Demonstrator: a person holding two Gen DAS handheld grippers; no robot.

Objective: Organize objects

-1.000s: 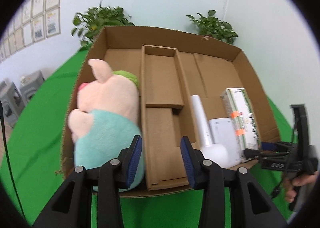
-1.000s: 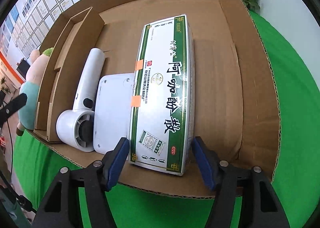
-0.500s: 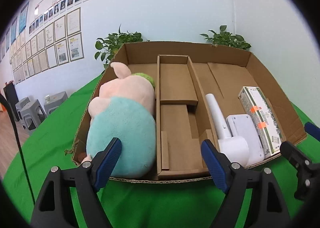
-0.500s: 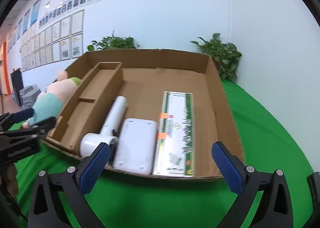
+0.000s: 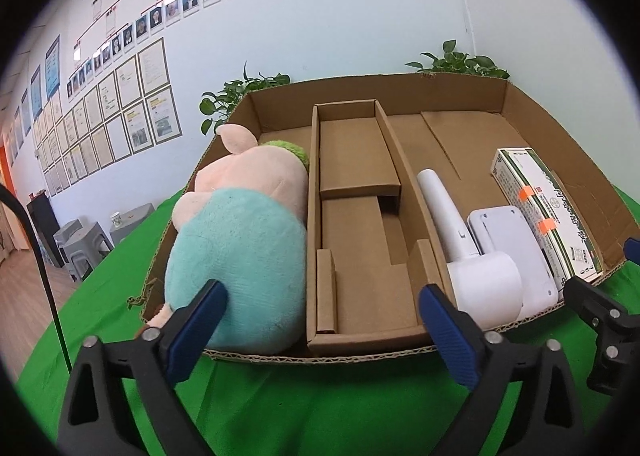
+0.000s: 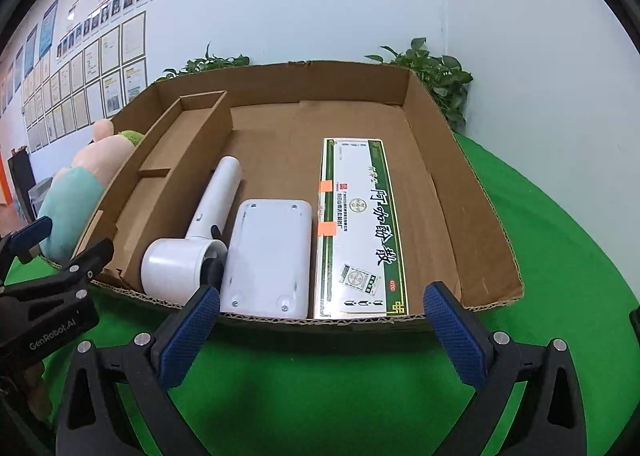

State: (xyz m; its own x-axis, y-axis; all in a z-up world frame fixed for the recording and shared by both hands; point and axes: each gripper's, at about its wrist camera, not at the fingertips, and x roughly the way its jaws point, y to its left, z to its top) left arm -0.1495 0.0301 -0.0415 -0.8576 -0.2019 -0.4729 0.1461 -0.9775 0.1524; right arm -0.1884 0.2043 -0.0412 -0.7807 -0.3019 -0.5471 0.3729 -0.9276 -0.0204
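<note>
A shallow cardboard box (image 5: 460, 90) (image 6: 476, 212) lies on the green table. Its left compartment holds a pink and teal plush pig (image 5: 244, 240) (image 6: 78, 192). Its right compartment holds a white hair dryer (image 5: 460, 240) (image 6: 196, 240), a white flat device (image 5: 508, 240) (image 6: 268, 256) and a green and white medicine carton (image 5: 544, 208) (image 6: 358, 228), side by side. My left gripper (image 5: 324, 336) is open and empty in front of the box. My right gripper (image 6: 320, 336) is open and empty, just short of the box's front edge.
A cardboard insert (image 5: 360, 224) fills the box's middle. Potted plants (image 6: 432, 76) stand behind the box against the white wall. Grey stools (image 5: 80, 240) stand on the floor at the left. Green cloth (image 6: 560, 248) covers the table around the box.
Both grippers have opened wide and pulled back out of the box to its front. The pig and the carton stay lying in the box.
</note>
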